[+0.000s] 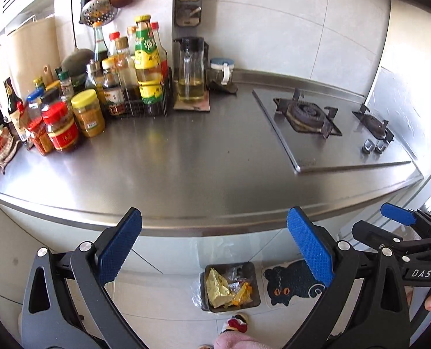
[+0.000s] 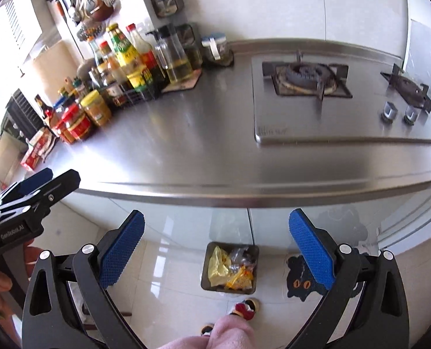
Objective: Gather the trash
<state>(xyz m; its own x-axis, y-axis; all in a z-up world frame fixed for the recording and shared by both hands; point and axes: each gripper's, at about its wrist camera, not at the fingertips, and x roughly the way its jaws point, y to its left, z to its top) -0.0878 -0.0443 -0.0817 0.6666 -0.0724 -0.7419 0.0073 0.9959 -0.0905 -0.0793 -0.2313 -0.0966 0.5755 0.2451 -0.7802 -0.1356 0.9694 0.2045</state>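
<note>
A small dark trash bin [image 1: 206,290] stands on the floor below the counter's front edge, holding yellow and orange wrappers [image 1: 220,286] and clear plastic. It also shows in the right wrist view [image 2: 206,264]. My left gripper [image 1: 214,244] is open and empty, held above the floor in front of the counter. My right gripper [image 2: 217,247] is open and empty, beside it. The right gripper shows at the right edge of the left wrist view [image 1: 401,224]; the left gripper shows at the left edge of the right wrist view [image 2: 38,186].
The steel counter [image 1: 186,157] carries a cluster of sauce bottles and jars [image 1: 99,93] at back left, an oil dispenser [image 1: 190,69], and a gas hob [image 1: 326,122] at right. A cat-pattern floor mat [image 1: 291,282] lies beside the bin. The person's knee [image 2: 215,334] and slippered foot are below.
</note>
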